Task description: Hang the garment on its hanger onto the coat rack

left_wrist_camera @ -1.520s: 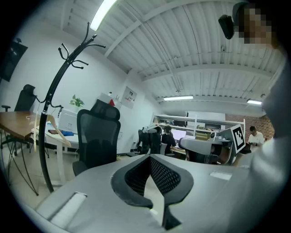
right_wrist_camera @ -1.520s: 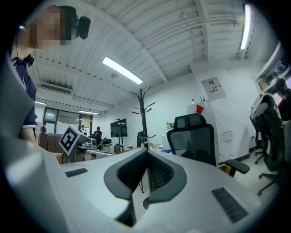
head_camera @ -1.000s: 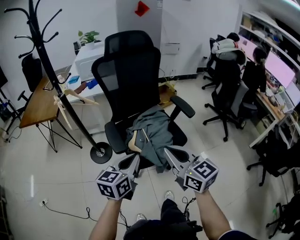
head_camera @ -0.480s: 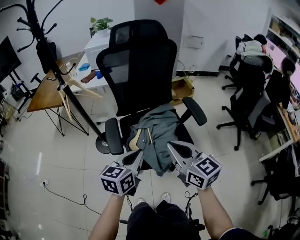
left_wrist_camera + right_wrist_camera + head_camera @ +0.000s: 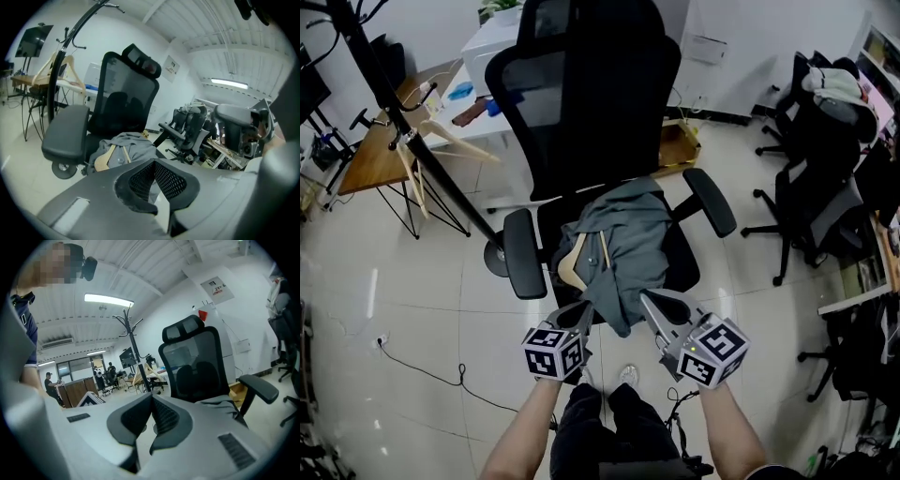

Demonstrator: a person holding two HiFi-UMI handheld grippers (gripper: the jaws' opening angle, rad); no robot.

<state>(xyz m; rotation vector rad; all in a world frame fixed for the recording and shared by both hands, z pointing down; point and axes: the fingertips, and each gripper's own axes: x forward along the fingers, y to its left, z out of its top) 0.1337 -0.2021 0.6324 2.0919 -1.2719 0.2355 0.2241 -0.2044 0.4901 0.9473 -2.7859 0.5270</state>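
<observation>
Both grippers have come down toward the chair (image 5: 581,103). Your left gripper (image 5: 581,314) and right gripper (image 5: 654,307), jaws together and empty, hover just short of the garment (image 5: 628,248), heaped on the seat with its hanger (image 5: 572,264). Open before grasping; the rack (image 5: 411,141) stands well left.

No readable text, print on wall notice (image 5: 217,289) too small
</observation>
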